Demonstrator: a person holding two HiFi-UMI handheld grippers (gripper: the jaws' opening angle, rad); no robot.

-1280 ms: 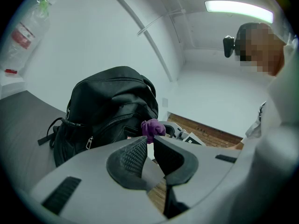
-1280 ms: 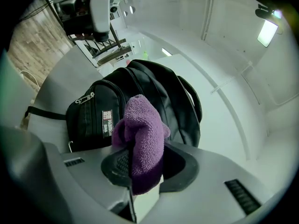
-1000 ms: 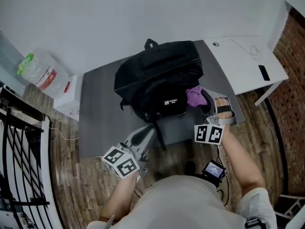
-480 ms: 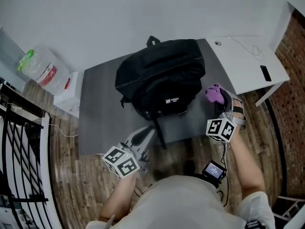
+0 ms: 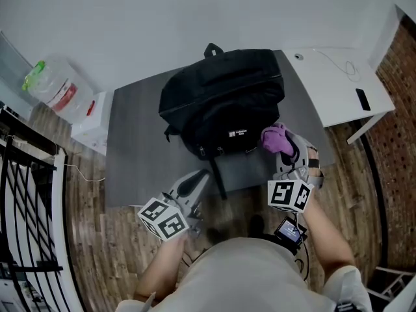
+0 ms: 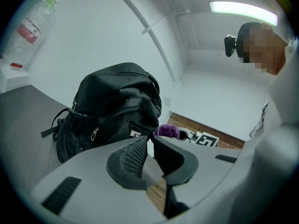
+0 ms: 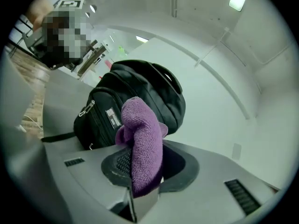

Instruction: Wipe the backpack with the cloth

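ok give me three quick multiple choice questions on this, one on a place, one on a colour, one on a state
1. The backpack sits on: A the grey surface; B the white table; C the wooden floor.
2. The cloth is: A yellow; B purple; C white.
3. The right gripper is: A open and empty; B shut on a strap; C shut on the cloth.
Answers: 1 A, the head view shows grey surface all round it. 2 B, it is purple in every view. 3 C, its own view shows the cloth clamped between the jaws.
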